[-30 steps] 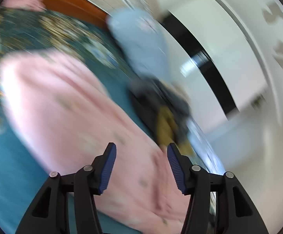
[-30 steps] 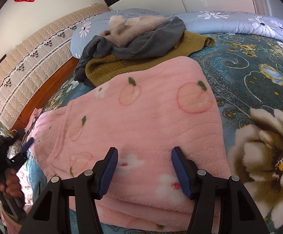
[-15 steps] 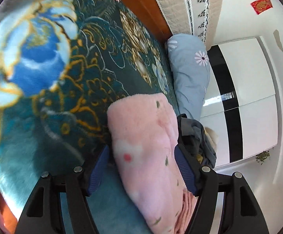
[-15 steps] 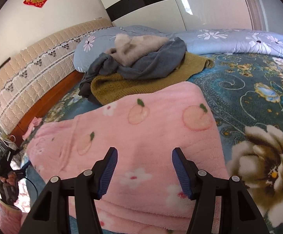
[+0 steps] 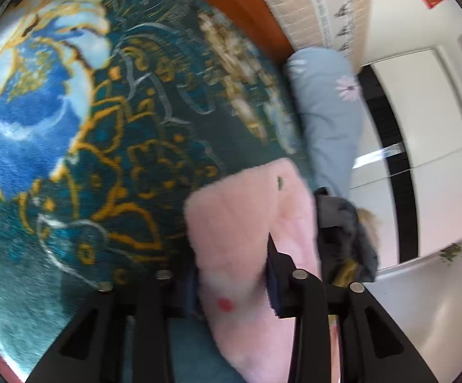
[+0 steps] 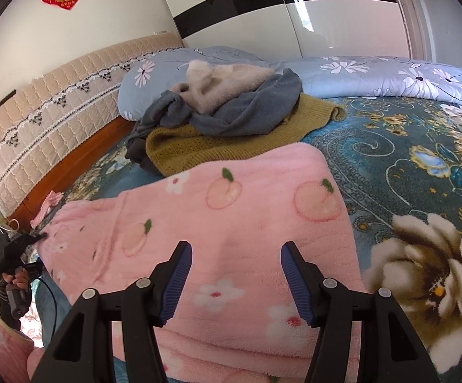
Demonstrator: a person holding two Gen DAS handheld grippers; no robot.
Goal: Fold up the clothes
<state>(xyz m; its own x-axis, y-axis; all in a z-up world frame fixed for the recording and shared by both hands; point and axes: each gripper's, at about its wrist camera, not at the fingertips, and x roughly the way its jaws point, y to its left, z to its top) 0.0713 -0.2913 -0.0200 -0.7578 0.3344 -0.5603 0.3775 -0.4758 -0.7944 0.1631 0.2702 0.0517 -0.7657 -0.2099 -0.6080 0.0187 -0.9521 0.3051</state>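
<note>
2 grippers work the pink fleece garment (image 6: 231, 223) spread on the bed (image 6: 422, 166). Left gripper (image 5: 231, 287) fingers are closing on its edge; right gripper (image 6: 235, 274) fingers hover open above it. Next, likely: lift that edge across. Unfolded clothes pile (image 6: 224, 118) waits beyond.

Left wrist view's smeared with blur, and the pink fleece garment (image 5: 250, 223) buries the left gripper (image 5: 231, 287) pads as the jaws close on it. In the right wrist view, the garment's near edge runs off the bottom.
</note>
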